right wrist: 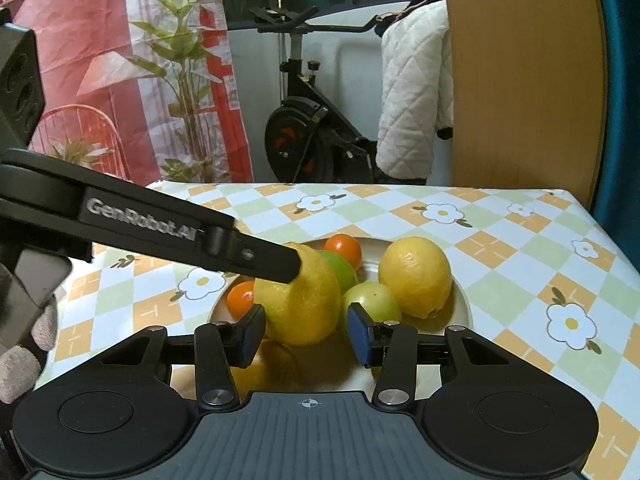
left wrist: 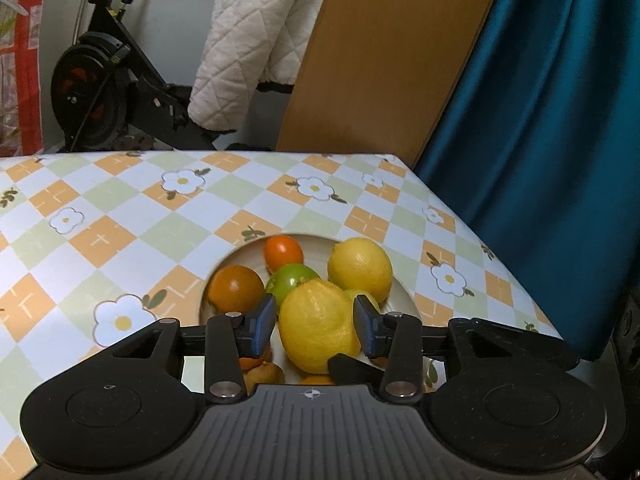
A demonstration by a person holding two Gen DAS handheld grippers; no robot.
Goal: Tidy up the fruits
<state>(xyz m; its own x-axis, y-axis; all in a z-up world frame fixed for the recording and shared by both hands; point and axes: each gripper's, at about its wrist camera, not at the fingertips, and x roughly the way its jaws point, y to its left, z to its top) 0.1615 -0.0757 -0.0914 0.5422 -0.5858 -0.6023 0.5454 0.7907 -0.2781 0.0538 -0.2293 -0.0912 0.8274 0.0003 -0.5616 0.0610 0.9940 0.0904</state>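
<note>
Left wrist view: the left gripper [left wrist: 316, 322] straddles a big lemon [left wrist: 316, 326] over a white plate [left wrist: 404, 292] on the checked floral tablecloth [left wrist: 120, 208]. Both blue pads appear to press its sides, so it looks grasped. Behind it lie 2 oranges [left wrist: 236, 288], a green fruit [left wrist: 290, 280] and a 2nd lemon [left wrist: 360, 268].

Right wrist view: the right gripper [right wrist: 306, 332] hovers with its jaws apart near the same lemon [right wrist: 300, 304], gripping nothing; its left pad sits just beside the fruit. The left gripper's finger [right wrist: 256, 256] touches the lemon's top.
</note>
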